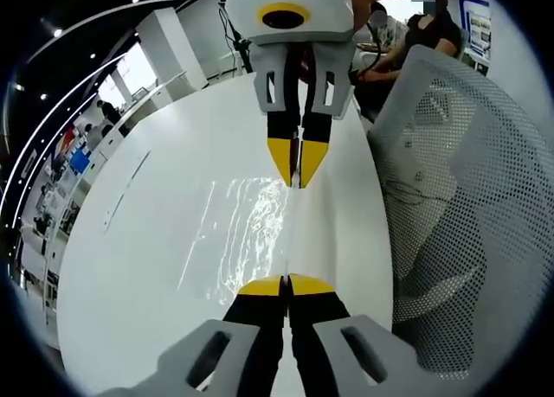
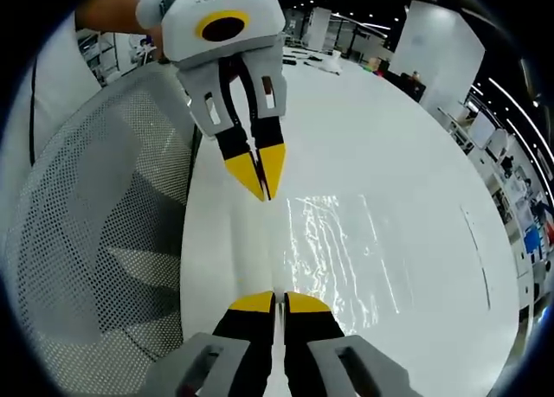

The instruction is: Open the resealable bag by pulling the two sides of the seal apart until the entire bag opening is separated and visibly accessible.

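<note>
White table [image 1: 130, 241] carries a clear resealable bag [image 1: 247, 233], lying flat near the edge beside a white mesh chair [image 1: 459, 189]. Left gripper [image 1: 286, 286] is clamped on one end of the bag's edge; right gripper [image 2: 279, 300] is clamped on the opposite end.

The bag [image 1: 247, 233] is clear, glossy, crinkled plastic; the bench [image 1: 130, 241] is smooth, glossy white. The chair [image 1: 459, 198] back is grey perforated mesh.
</note>
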`<state>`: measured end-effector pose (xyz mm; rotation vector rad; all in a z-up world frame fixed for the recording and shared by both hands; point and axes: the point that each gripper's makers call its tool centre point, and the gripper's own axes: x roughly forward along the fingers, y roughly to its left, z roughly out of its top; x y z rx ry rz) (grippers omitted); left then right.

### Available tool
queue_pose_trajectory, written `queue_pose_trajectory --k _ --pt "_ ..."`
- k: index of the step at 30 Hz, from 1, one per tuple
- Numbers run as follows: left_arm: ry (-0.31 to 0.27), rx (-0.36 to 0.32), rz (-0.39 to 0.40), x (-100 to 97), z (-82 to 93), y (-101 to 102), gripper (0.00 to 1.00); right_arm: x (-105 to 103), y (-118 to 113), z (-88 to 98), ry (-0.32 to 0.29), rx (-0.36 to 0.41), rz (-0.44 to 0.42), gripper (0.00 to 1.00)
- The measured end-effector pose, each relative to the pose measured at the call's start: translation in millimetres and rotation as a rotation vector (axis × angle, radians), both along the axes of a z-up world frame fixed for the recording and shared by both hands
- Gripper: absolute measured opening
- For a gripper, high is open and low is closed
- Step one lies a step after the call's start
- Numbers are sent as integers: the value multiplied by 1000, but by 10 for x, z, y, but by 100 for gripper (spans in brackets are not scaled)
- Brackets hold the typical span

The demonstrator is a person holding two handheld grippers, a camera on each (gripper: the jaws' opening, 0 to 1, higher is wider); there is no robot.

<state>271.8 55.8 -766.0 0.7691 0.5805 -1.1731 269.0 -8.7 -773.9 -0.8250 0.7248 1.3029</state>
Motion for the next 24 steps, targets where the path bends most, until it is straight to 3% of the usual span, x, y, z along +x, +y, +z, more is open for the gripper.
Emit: queue_pose_trajectory --k 24 --pt "2 9 25 68 -13 -17 0 21 49 34 0 32 -6 0"
